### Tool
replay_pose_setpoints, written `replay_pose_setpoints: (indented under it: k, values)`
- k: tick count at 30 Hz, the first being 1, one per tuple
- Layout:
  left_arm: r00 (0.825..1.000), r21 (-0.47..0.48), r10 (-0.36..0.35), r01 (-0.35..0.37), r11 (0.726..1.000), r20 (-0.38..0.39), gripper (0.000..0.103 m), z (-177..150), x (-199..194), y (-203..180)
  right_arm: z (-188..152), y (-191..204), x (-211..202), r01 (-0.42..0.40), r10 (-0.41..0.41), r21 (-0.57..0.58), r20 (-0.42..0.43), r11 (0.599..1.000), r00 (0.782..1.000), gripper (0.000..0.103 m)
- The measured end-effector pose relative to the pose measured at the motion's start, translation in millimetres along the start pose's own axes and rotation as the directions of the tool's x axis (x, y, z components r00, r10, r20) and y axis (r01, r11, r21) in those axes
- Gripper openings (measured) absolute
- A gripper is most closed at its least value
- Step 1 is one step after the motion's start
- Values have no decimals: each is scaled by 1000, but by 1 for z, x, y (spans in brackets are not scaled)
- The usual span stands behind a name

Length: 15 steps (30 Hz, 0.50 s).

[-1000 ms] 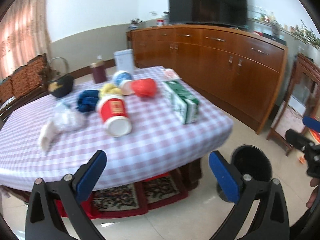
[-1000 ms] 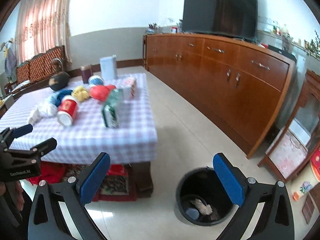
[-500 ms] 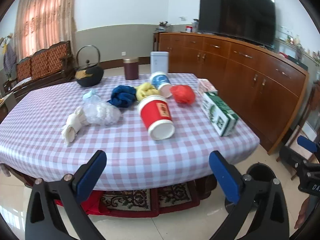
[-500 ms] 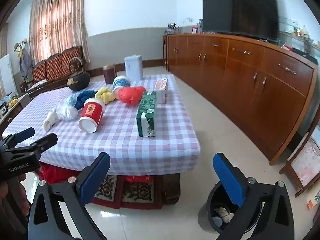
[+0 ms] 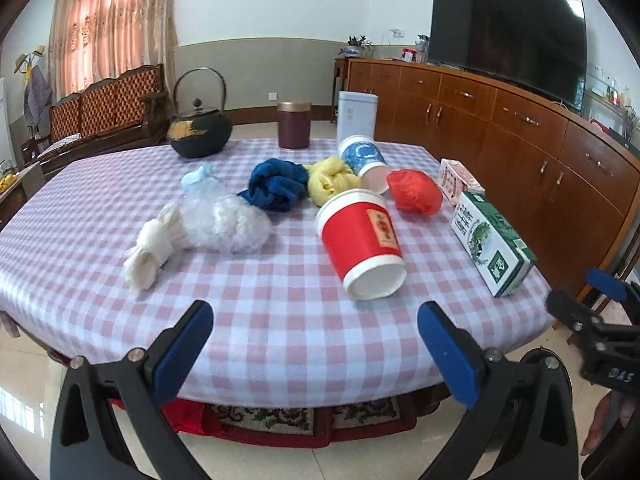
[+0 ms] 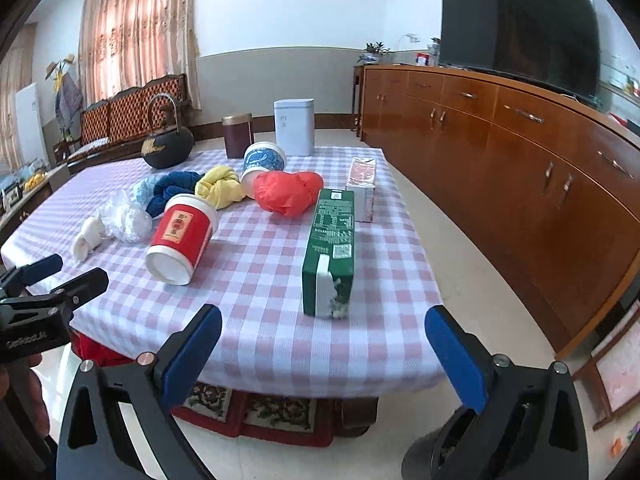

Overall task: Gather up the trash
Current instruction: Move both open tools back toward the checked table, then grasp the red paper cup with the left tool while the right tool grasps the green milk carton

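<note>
On table [image 5: 280, 320] w/ pink-and-white checked cloth, trash scattered mid-table, none picked yet.

Far left: cream knotted cloth wad [image 5: 150, 246] touching clear crinkled plastic bag [image 5: 224, 220]. Both soft, v. light, prob. collapse under pinch; best taken at the bulkiest bunch, deep bite.

Behind: dark blue crumpled cloth [image 5: 276, 188], then yellow crumpled cloth [image 5: 330, 180]. Limp, no slip risk; grab anywhere thick.

Centre: red paper cup w/ white rim [image 5: 362, 246], on its side, mouth toward camera. Light, thin wall, likely rolls and dents; pinch across the body, gently. Blue-patterned paper cup [image 5: 362, 158] behind, also tipped; same handling.

Red crumpled plastic bag [image 5: 416, 192] next: slick, squashy.

Right edge: green-and-white drink carton [image 5: 490, 248] lying flat, stiffest piece; flat faces give sure hold across narrow width. Weight unknown, contents can't be judged.

Left gripper [image 5: 316, 356]: spread wide, empty, short of table edge. Right gripper [image 6: 324, 356]: likewise spread, empty, facing carton.
</note>
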<state>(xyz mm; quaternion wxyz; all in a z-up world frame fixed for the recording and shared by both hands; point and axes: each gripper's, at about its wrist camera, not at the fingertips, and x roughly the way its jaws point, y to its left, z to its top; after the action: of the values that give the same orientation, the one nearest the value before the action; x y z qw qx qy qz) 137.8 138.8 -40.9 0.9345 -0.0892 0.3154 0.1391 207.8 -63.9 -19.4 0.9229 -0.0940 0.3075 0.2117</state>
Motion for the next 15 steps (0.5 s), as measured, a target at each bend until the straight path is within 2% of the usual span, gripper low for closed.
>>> replay_pose_setpoints:
  k: [4, 12, 15]
  values:
    - [1000, -7, -9, 9, 1000, 2, 99, 10, 16, -11, 8, -5, 27, -11, 11, -12, -20, 1000, 1000, 88]
    - [1000, 9, -4, 4, 1000, -24, 92, 18, 52, -33, 13, -18, 65, -38, 37, -21, -45, 999, 998, 77]
    - [999, 26, 6, -5, 1000, -42, 88, 20, 66, -39, 14, -20, 78, -54, 53, -22, -56, 998, 997, 67]
